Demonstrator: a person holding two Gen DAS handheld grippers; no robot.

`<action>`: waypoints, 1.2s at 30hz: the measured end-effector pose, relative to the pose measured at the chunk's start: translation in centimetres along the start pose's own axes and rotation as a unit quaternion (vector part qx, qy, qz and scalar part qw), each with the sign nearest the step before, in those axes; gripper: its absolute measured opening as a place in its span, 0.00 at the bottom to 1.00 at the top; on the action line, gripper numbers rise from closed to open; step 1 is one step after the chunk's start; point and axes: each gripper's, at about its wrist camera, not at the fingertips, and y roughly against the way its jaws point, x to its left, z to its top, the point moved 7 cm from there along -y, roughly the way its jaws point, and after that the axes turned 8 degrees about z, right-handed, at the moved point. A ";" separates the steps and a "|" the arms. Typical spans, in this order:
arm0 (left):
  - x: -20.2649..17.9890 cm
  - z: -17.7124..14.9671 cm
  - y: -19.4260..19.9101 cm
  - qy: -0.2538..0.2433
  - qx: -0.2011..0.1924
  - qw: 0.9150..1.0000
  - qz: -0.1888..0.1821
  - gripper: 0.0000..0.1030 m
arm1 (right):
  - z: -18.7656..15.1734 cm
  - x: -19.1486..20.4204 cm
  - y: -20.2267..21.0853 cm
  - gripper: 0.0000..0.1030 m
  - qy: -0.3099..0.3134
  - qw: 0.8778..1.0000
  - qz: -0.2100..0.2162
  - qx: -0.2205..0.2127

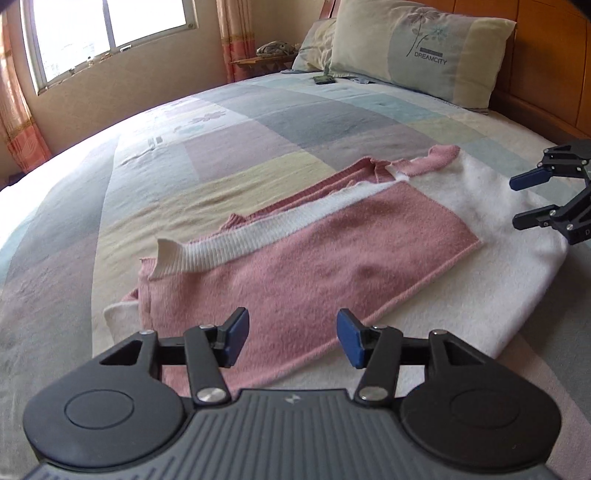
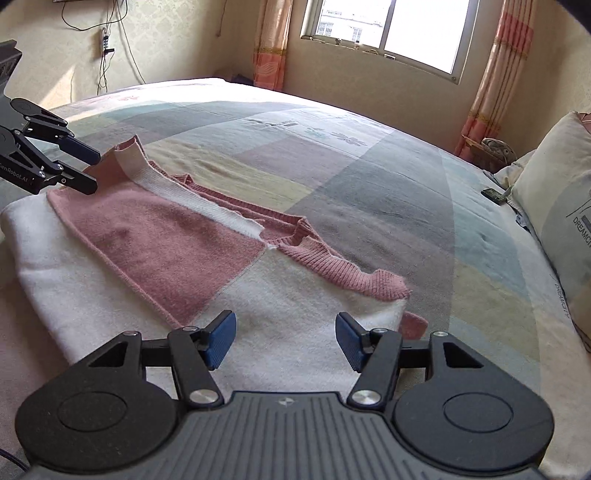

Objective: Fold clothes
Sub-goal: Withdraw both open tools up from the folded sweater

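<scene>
a pink and white sweater is laid flat on the bed, partly folded, with a pink panel turned over the white body and a white ribbed cuff standing up at one end. the left gripper is held just above the pink panel, its jaws parted and nothing seen between the blue pads. the right gripper is held over the white part of the sweater, its jaws also spread and empty. in the right wrist view the left gripper is seen near the ribbed cuff. a pillow marked dreamcity is propped against the wooden headboard, and a window with curtains is seen beyond the bed.
</scene>
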 end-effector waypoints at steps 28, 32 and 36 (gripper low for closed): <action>4.0 -6.8 4.6 0.187 -0.042 0.976 -0.104 0.55 | -7.4 -0.6 5.4 0.68 -0.192 0.979 0.069 -0.019; 4.5 -6.5 4.6 0.231 -0.050 0.956 -0.173 0.63 | -7.4 -1.8 4.9 0.68 -0.241 0.965 0.095 -0.032; 4.6 -8.0 2.5 0.247 0.000 0.953 -0.176 0.64 | -7.9 -2.6 5.0 0.70 -0.275 0.952 0.130 -0.044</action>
